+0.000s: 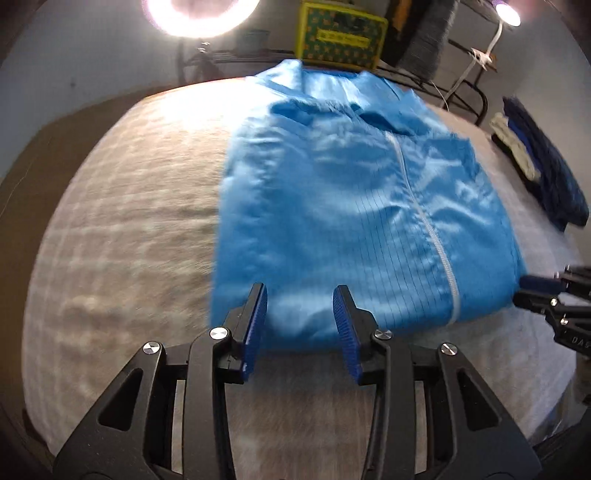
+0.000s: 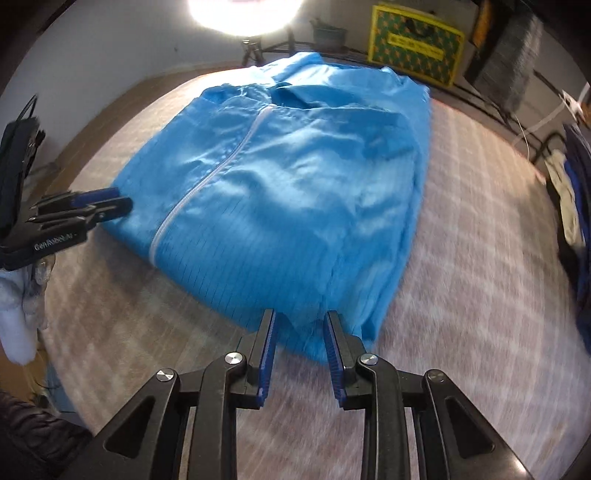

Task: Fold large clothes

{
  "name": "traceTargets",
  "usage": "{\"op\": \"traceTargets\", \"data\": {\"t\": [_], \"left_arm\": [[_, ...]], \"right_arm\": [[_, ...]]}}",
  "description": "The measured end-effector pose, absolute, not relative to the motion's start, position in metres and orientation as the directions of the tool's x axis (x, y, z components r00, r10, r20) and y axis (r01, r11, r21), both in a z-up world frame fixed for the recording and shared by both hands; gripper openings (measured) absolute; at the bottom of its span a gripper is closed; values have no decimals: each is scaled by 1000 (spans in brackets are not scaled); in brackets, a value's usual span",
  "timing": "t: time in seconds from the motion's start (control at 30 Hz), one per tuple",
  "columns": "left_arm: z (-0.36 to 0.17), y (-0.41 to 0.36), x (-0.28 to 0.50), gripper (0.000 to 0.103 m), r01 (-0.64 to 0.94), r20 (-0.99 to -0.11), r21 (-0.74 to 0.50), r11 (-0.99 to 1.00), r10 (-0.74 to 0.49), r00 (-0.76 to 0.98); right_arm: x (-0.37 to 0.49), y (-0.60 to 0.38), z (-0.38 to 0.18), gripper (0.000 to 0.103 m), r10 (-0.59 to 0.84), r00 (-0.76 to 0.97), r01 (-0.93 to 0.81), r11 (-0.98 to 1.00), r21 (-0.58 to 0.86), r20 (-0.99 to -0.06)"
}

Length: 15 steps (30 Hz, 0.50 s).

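A pale, faintly checked cloth [image 1: 122, 229] covers the table, and beyond its far edge stands a wire rack [image 1: 461, 77] with a yellow patterned box [image 1: 340, 37] on it. A ring lamp [image 1: 199, 14] glares against the grey wall. A heap of dark blue and white clothes [image 1: 539, 162] lies at the table's right edge.

The blue jacket [image 1: 351, 206] lies flat on the cloth, sleeves folded in, its white zipper [image 1: 424, 218] facing up. Its long axis runs away from the person, collar toward the rack and hem nearest the tongs.

The left gripper [image 1: 300, 325] hangs over the hem's left part, jaws apart, the fabric showing between them; nothing looks pinched. The right gripper [image 2: 300, 345] is at the hem's right corner, jaws narrower but still parted, the corner lying between them; I cannot tell whether the pads touch it.
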<state>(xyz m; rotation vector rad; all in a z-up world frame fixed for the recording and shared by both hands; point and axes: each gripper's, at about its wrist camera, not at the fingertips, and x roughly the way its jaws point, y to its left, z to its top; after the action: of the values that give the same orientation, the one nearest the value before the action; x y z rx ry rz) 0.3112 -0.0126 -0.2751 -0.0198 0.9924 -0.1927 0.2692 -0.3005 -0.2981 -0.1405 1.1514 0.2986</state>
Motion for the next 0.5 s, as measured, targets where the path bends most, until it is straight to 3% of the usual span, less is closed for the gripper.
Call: {"op": "traceTargets", "data": {"t": [0.17, 0.27, 0.4, 0.5], "left_arm": [[-224, 10, 279, 40, 119, -761, -145, 982, -188, 621], [-194, 27, 263, 40, 81, -719, -214, 973, -213, 662], [-155, 48, 254, 40, 52, -671, -268, 962, -226, 707], [-125, 59, 254, 40, 55, -634, -297, 953, -240, 735]], "right_arm": [[237, -312, -261, 31, 169, 446, -277, 960, 44, -879], [216, -326, -231, 41, 218, 528, -236, 966, 105, -821], [192, -340, -192, 42, 236, 611, -229, 966, 117, -756], [184, -348, -158, 54, 238, 662, -244, 965, 96, -710]]}}
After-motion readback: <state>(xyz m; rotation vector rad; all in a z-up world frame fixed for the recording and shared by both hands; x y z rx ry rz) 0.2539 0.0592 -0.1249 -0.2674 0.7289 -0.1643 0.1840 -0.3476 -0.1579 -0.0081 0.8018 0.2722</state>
